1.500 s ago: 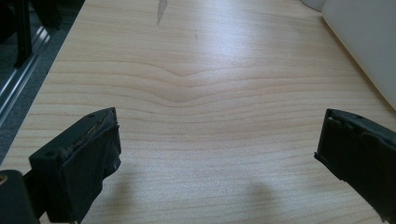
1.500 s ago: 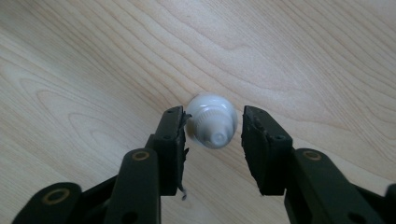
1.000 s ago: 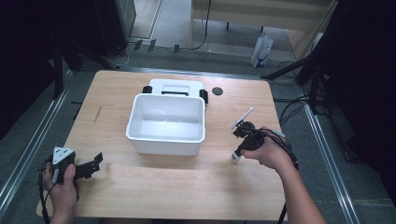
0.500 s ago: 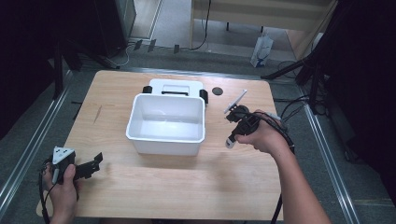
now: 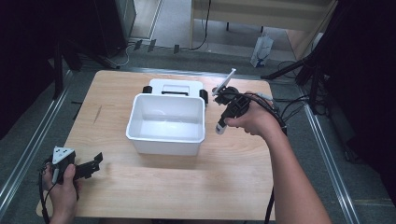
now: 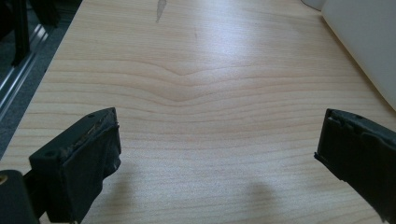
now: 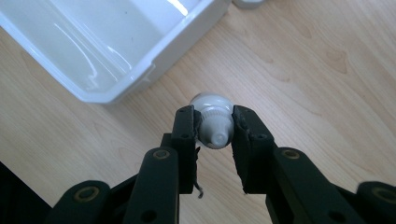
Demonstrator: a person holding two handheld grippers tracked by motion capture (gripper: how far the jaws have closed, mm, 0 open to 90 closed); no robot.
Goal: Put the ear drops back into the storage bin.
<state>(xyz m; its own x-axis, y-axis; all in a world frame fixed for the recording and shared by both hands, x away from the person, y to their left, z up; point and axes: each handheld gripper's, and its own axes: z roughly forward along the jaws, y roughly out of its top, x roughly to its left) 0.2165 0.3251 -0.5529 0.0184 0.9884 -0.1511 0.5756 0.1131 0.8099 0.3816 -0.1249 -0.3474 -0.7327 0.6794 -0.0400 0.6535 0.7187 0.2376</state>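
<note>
My right gripper (image 5: 229, 111) is shut on a white tube (image 5: 225, 84) and holds it above the table, just right of the white bin (image 5: 164, 142). The tube stands tilted, with its flat crimped end up and its cap end (image 5: 219, 129) down. In the right gripper view the tube's round cap end (image 7: 208, 102) is pinched between the two black pads of the right gripper (image 7: 214, 122), and the bin's corner (image 7: 140, 77) lies at the upper left. My left gripper (image 5: 95, 162) rests open at the table's front left, nothing between its jaws (image 6: 219, 144).
A white box-like device with black knobs (image 5: 175, 86) stands right behind the bin. The bin's side wall (image 6: 364, 42) shows at the upper right of the left gripper view. Bare wooden table (image 5: 210, 186) spreads in front of the bin. Cables lie off the right edge.
The right hand has lifted the tube and carried it away from the person, closer to the bin's right rear corner. The left gripper has stayed where it was.
</note>
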